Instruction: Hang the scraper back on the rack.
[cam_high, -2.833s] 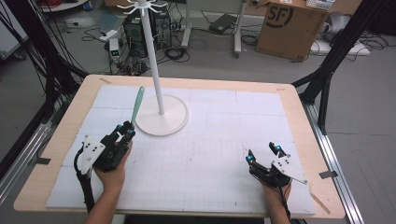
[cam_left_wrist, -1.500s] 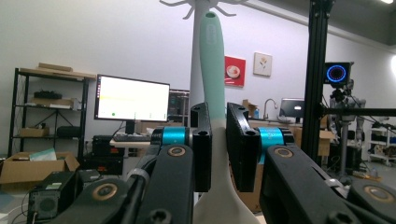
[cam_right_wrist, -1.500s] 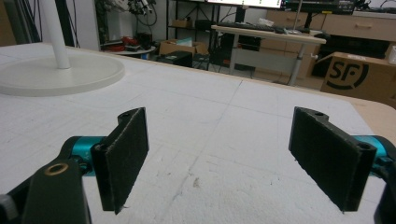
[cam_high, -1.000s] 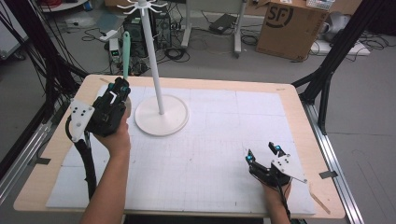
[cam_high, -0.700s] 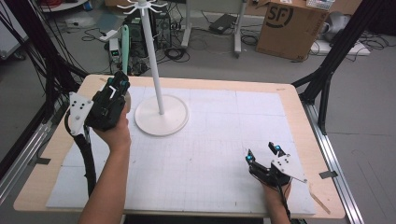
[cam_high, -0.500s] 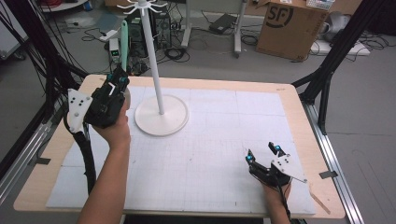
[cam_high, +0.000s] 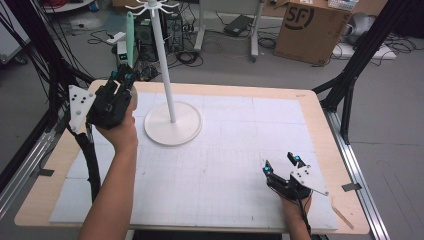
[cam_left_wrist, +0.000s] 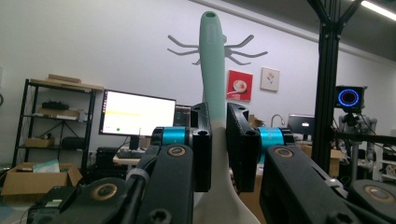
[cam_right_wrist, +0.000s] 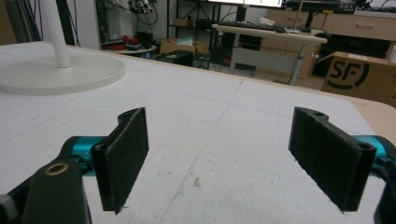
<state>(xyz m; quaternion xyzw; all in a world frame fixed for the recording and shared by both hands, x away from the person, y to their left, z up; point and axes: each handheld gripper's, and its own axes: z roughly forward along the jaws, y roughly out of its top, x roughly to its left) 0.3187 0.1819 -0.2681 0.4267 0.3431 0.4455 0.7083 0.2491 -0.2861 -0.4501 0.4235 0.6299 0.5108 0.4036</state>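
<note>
Surface (cam_high: 320, 130): a pale wooden top covered by a white gridded mat (cam_high: 225, 165), extending ahead of and beneath both tools. Stand (cam_high: 170, 107): a white pole on a round disc base resting on the mat, just to the right of the left tool in the high view; its hooked crown (cam_left_wrist: 233, 46) appears behind the utensil's upper end in the left gripper view, and its base (cam_right_wrist: 56, 72) lies ahead and to the left of the right tool. Left tool (cam_high: 120, 82): raised above the surface's far left part, jaws pointing upward and clamped on the mint-green utensil (cam_left_wrist: 213, 70), which passes between the two pads. Utensil: upright, its handle with a small end hole rising above the jaws, its broader pale part below them; in the high view the handle (cam_high: 130, 35) stands just left of the pole. Right tool (cam_right_wrist: 219, 149): low over the mat near the front right corner, jaws spread wide with nothing between them, well apart from the stand.
</note>
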